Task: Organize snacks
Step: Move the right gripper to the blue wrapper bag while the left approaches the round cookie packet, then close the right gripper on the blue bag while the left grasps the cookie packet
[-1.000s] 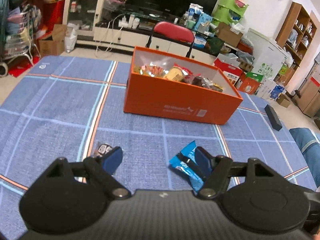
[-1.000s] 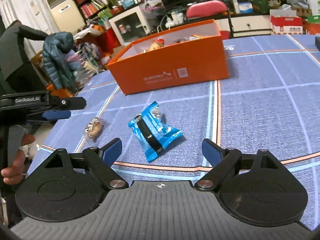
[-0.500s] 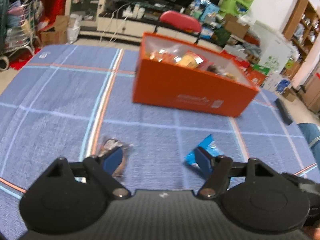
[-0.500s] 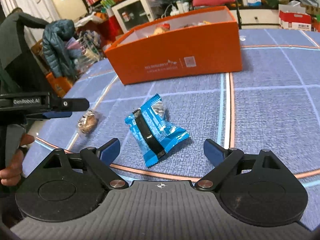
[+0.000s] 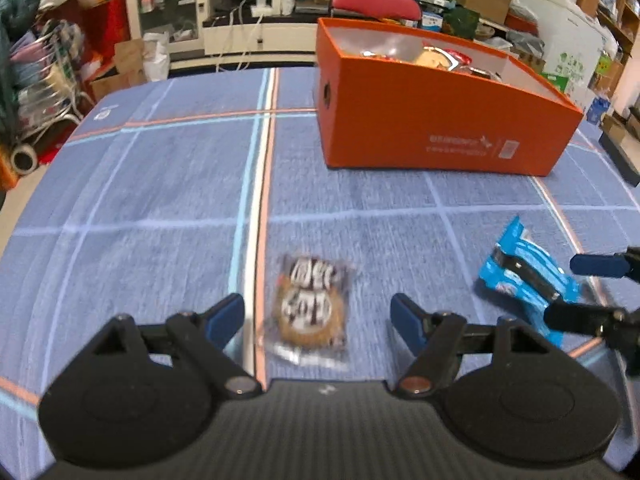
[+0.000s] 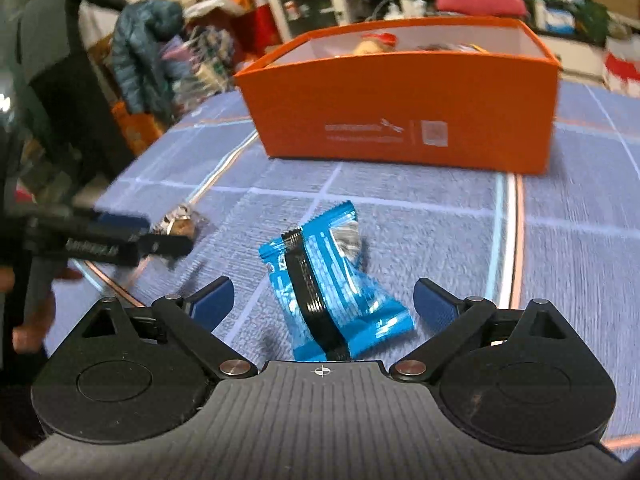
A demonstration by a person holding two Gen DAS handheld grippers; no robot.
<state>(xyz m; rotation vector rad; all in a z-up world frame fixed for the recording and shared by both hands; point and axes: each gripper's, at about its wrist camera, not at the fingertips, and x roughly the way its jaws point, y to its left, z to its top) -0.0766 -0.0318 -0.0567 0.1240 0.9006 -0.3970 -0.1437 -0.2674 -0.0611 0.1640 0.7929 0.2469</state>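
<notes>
Blue plaid tablecloth (image 5: 160, 184) is seen under both claws. Since a second ago each has been brought down over a snack: the left gripper (image 5: 318, 316), half open, now brackets the cookie packet (image 5: 310, 312); the right gripper (image 6: 324, 304), opening wide, brackets the blue wrapper (image 6: 332, 292). Neither is gripped yet. Beyond them, the orange box (image 5: 432, 128) is already partly filled.

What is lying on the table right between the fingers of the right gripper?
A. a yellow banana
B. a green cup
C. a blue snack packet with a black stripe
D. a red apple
C: the right wrist view shows the blue snack packet lying flat on the blue tablecloth between the opening jaws of the right gripper, whose pads are not touching it.
</notes>
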